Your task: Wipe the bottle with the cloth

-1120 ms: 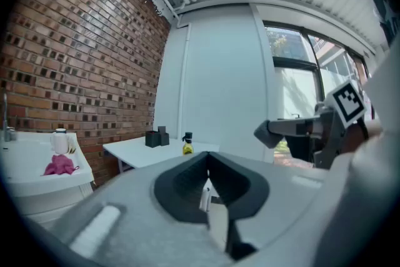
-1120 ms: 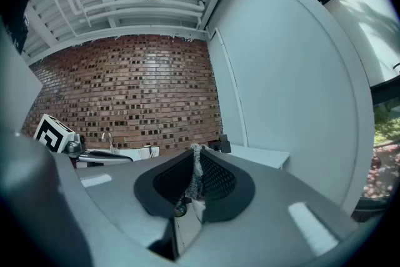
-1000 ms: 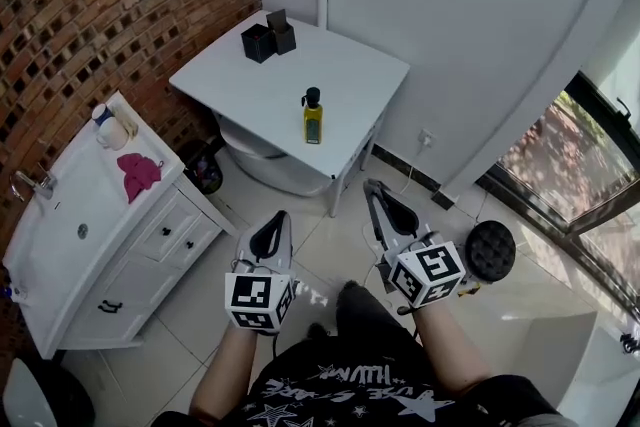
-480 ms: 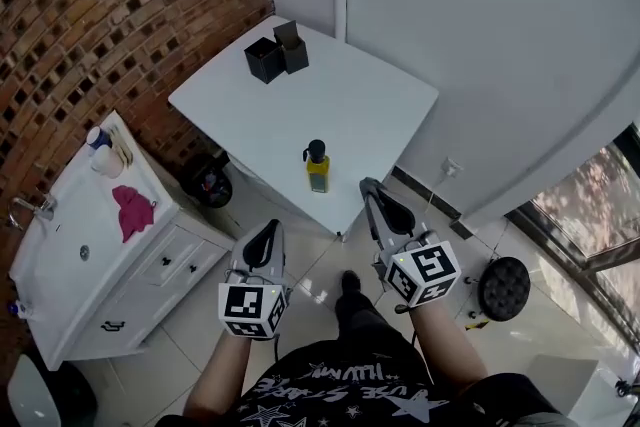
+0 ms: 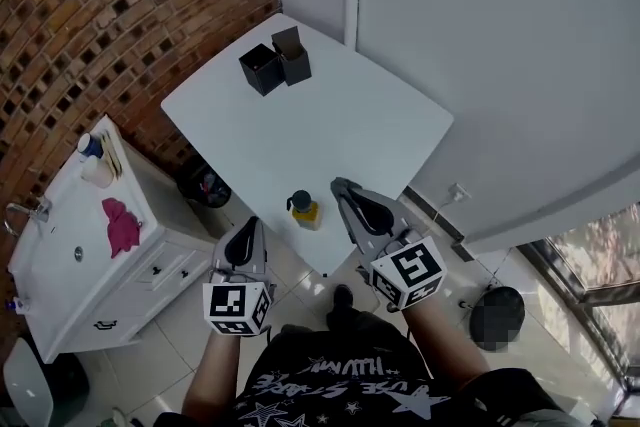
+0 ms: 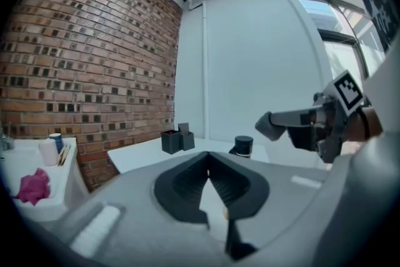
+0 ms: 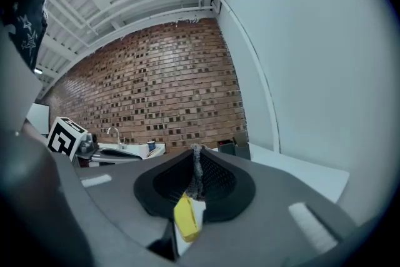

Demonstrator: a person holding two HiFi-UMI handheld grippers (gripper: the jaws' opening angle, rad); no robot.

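Both your tongs are pressed together with nothing in them: left gripper [image 5: 244, 240] low over the floor tiles, right gripper [image 5: 345, 190] up at the near edge of the white table [image 5: 350, 115]. The bottle [image 5: 303, 208] stands on that edge, between the two and just beside the right one. Off to your left the pink cloth [image 5: 120, 225] lies on the vanity top [image 5: 55, 265], well apart from the bottle, with a black bin [image 5: 205, 185] on the floor in between. Farthest off, two black boxes [image 5: 275, 63] sit at the table's back corner.

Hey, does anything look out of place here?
The bottle stands upright close to the near edge of the table, and the pink cloth lies crumpled on the sink counter, apart from it. Nothing looks spilled.
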